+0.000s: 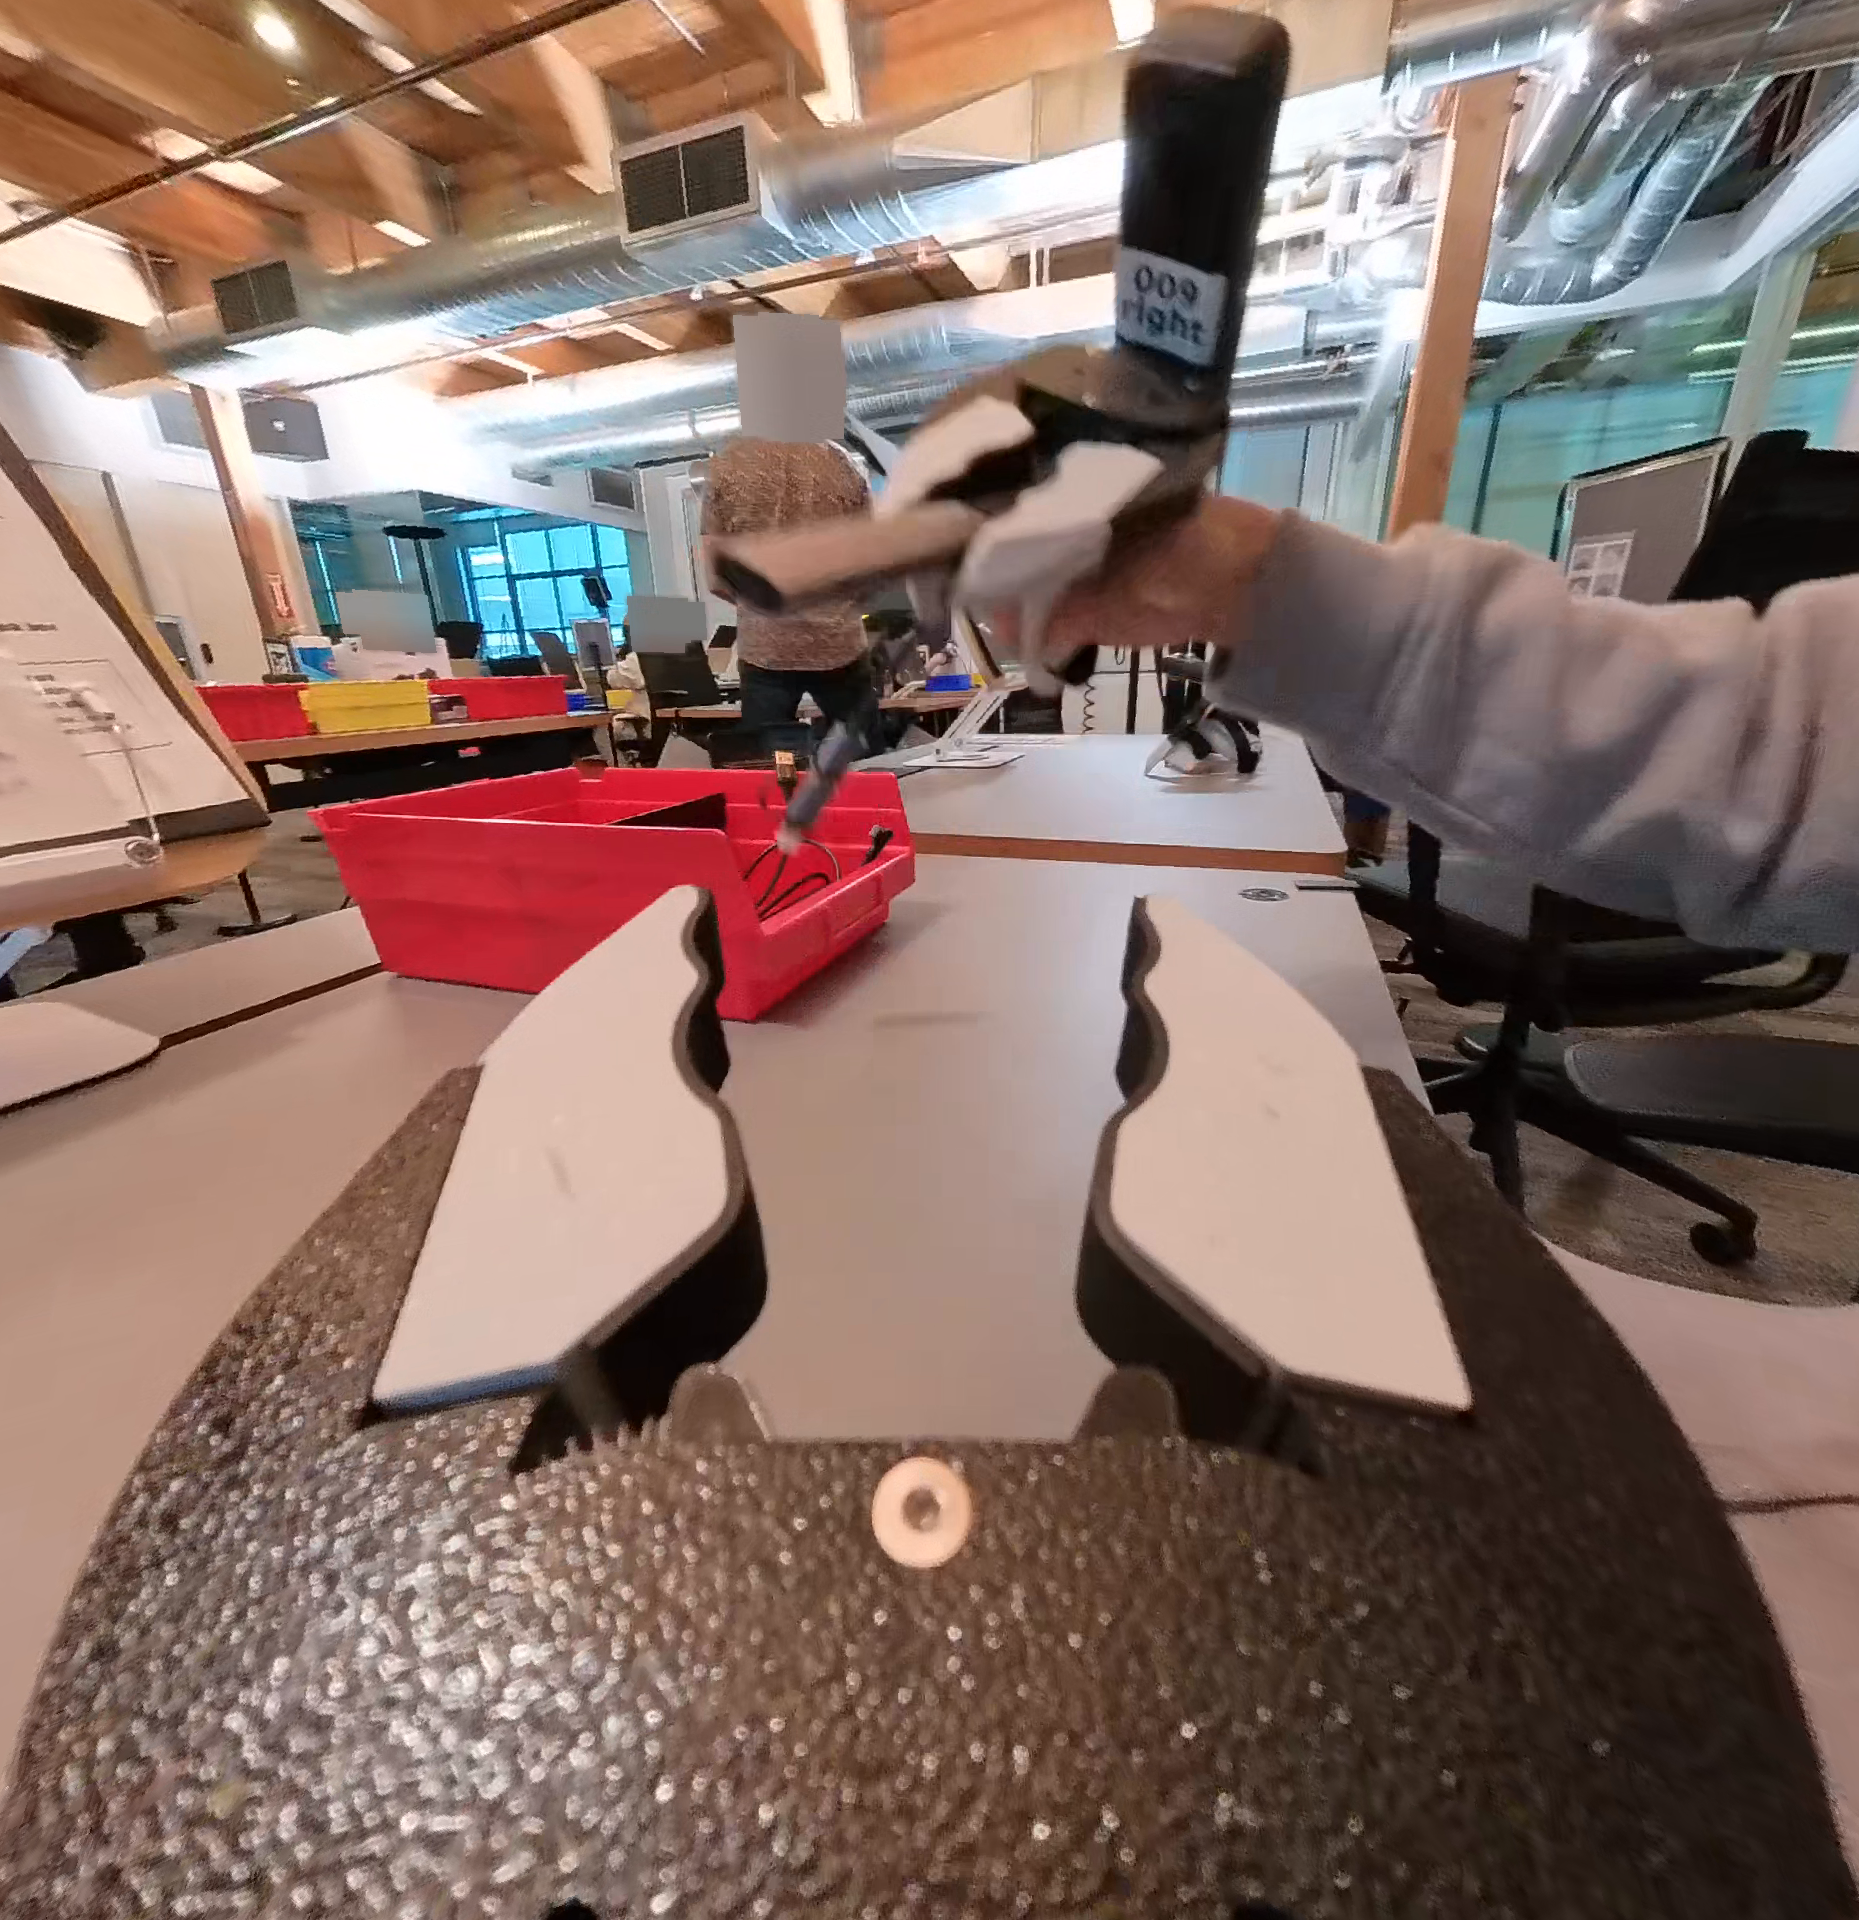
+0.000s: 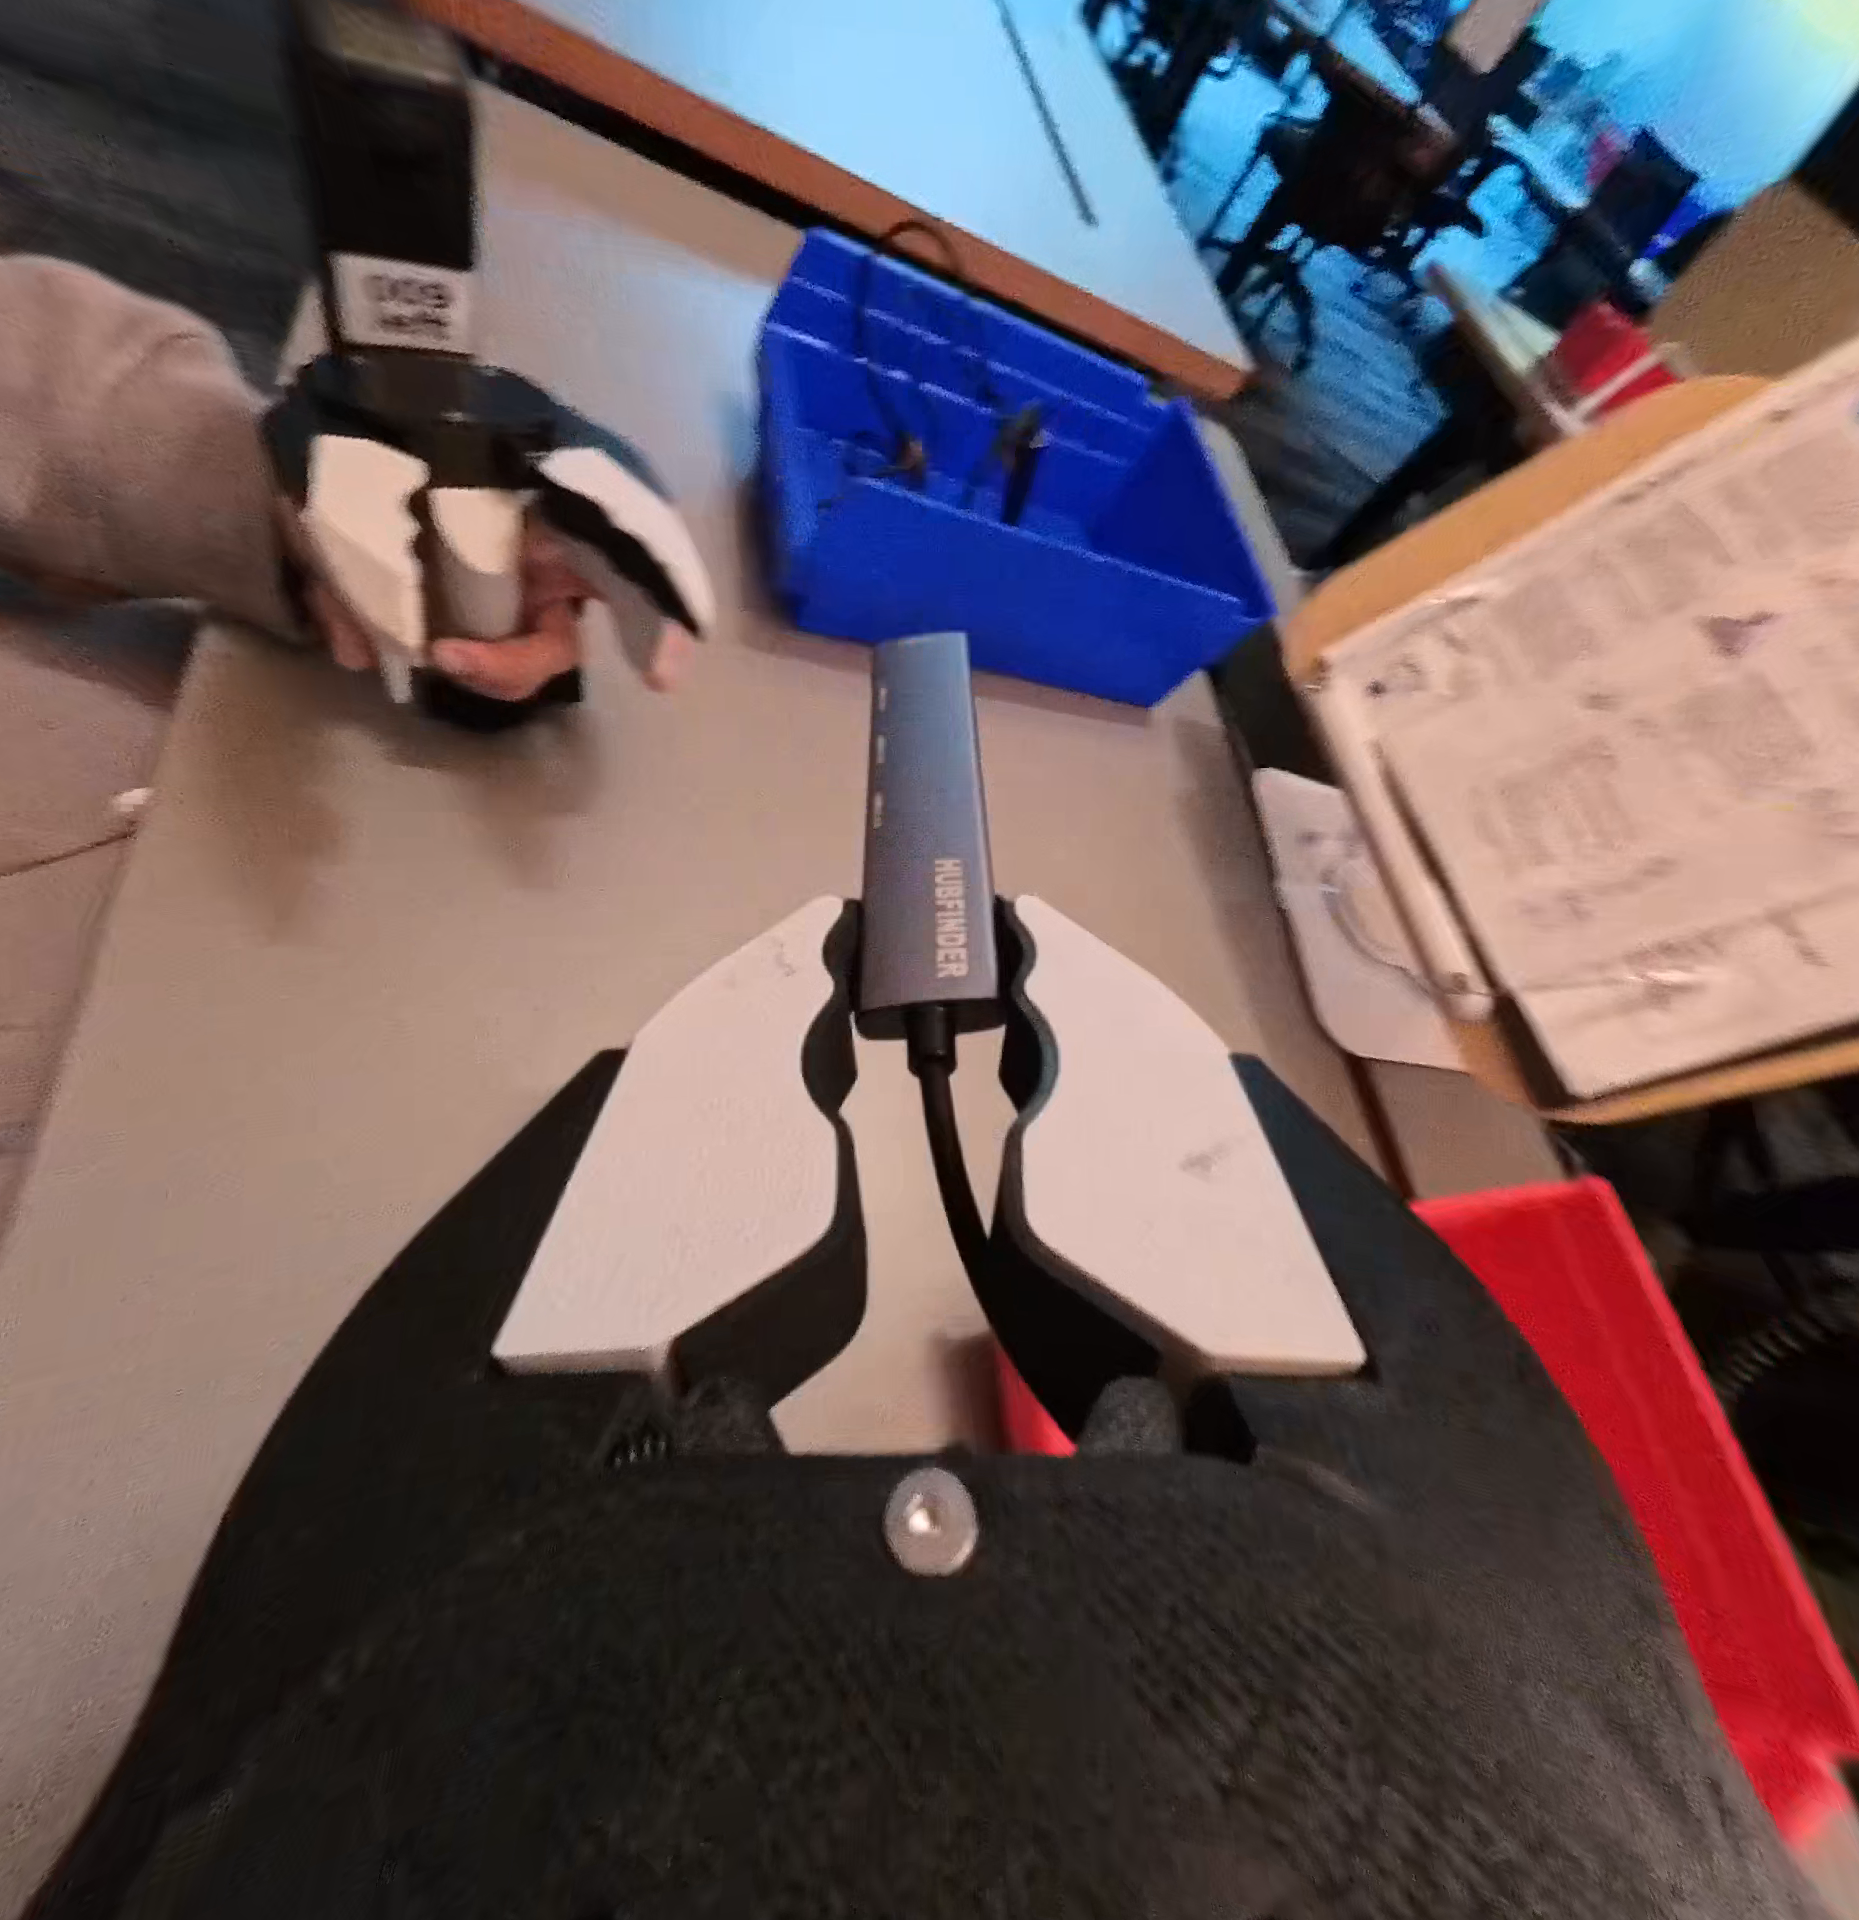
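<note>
Right hand-held gripper point(image 2: 925, 961) around hub point(image 2: 920, 821), cable point(image 2: 951, 1164) half-hidden

Wooden ceiling beams point(image 1: 405, 187); silver ducts point(image 1: 800, 197); grey tables point(image 1: 1112, 810).

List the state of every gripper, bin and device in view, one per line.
Left gripper: open, empty, above the table.
Right gripper: shut on the grey USB hub, black cable trailing back between its fingers.
Red bin: open-topped, cables inside.
Blue bin: open-topped, divided, small items inside.
</note>
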Action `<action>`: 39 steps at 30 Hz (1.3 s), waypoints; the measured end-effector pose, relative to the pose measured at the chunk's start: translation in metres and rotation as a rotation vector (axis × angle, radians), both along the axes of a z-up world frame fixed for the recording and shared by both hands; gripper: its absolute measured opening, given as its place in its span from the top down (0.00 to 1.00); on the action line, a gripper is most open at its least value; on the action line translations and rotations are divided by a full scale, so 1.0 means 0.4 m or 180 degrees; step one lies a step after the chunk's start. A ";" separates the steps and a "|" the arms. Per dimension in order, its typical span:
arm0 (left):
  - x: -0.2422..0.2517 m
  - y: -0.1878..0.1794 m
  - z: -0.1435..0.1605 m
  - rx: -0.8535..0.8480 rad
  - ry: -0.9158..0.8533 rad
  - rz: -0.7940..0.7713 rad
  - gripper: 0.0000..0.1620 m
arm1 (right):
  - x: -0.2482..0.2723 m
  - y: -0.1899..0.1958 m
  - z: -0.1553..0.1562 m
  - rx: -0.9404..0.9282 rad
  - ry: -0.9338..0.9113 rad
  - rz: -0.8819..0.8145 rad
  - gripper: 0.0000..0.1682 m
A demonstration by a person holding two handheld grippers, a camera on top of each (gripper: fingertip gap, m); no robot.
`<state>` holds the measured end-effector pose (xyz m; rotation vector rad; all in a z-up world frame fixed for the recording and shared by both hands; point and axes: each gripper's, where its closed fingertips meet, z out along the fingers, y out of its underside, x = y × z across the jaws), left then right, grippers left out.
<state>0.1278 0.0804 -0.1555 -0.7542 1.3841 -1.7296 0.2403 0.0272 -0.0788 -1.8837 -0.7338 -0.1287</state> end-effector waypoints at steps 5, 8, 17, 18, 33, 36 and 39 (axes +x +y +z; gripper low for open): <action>0.006 0.005 -0.002 -0.0038 0.0047 0.0024 0.60 | 0.310 0.034 0.145 0.0345 0.0138 -0.0693 0.85; 0.006 0.013 0.001 -0.0126 0.0051 0.0007 0.63 | 0.464 0.059 0.122 0.0286 0.0576 -0.0862 0.85; 0.007 0.022 0.003 -0.0219 0.0071 -0.0014 0.67 | 0.683 0.157 -0.018 0.0708 0.1579 -0.1250 0.85; 0.008 0.024 0.004 -0.0242 0.0077 -0.0015 0.67 | 0.701 0.159 -0.054 0.0561 0.1603 -0.1361 0.86; 0.002 0.045 0.013 -0.0455 0.0040 -0.0048 0.69 | 0.766 0.156 -0.187 -0.0590 0.0048 -0.2228 0.64; 0.004 0.044 0.012 -0.0429 0.0046 -0.0025 0.69 | 0.675 0.168 -0.104 -0.0123 0.0231 -0.2305 0.64; 0.008 0.042 0.010 -0.0409 0.0085 0.0021 0.68 | 0.467 0.185 -0.057 0.0432 0.0650 -0.1849 0.66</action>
